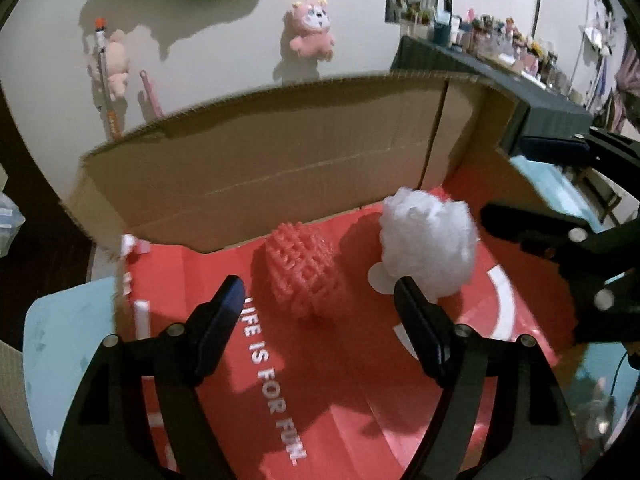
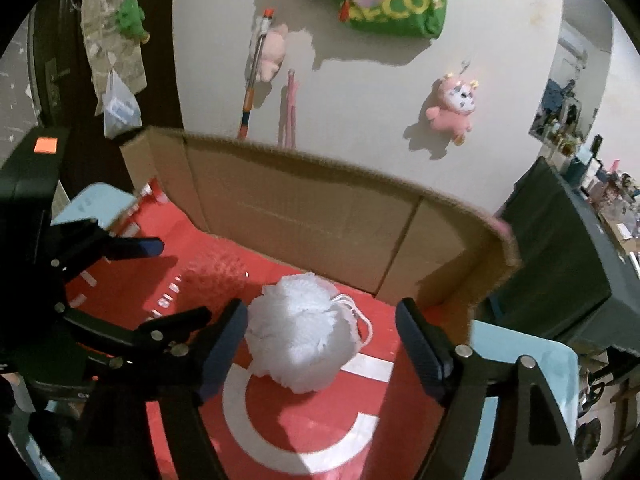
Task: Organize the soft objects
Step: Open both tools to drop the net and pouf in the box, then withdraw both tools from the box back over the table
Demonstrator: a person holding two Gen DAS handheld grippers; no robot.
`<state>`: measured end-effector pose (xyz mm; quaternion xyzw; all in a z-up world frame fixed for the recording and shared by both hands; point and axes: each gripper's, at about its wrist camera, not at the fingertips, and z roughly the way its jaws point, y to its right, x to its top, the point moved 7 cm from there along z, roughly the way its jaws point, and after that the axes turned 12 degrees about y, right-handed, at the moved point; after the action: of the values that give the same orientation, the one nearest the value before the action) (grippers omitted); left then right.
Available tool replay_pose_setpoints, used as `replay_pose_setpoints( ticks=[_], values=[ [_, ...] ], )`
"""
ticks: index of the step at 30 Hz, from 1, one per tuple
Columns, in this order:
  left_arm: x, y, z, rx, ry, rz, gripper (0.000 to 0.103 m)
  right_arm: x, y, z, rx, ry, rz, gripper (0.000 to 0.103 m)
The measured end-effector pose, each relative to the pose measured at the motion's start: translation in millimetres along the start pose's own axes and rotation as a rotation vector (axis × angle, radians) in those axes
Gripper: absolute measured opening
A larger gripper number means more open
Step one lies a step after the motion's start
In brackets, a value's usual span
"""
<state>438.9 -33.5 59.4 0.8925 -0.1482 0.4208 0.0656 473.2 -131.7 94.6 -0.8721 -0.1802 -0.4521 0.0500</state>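
A red foam net sleeve (image 1: 306, 274) lies on the red box floor (image 1: 340, 400) just ahead of my left gripper (image 1: 320, 296), which is open and empty. A white fluffy bath pouf (image 1: 430, 244) sits to its right. In the right wrist view the pouf (image 2: 304, 340) lies between the fingers of my open right gripper (image 2: 322, 320), near the left fingertip (image 2: 236, 320). The red net (image 2: 216, 270) looks blurred beyond it. The right gripper shows at the right edge of the left wrist view (image 1: 532, 236); the left gripper shows at the left of the right wrist view (image 2: 132, 280).
A cardboard wall (image 1: 280, 168) stands behind the objects and wraps round the right side (image 2: 460, 272). A light blue table (image 1: 60, 332) lies under the box. Plush toys (image 1: 312, 30) hang on the wall. A dark cluttered cabinet (image 1: 500, 76) stands at the right.
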Motion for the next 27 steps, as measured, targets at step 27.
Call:
replay_pose_setpoints(
  ticks=[27],
  values=[
    [-67.7,48.7,-296.8,0.07,0.569,-0.044,0.1,-68.7,-56.8,-333.2,-0.129,0.542,0.057,0.103]
  ],
)
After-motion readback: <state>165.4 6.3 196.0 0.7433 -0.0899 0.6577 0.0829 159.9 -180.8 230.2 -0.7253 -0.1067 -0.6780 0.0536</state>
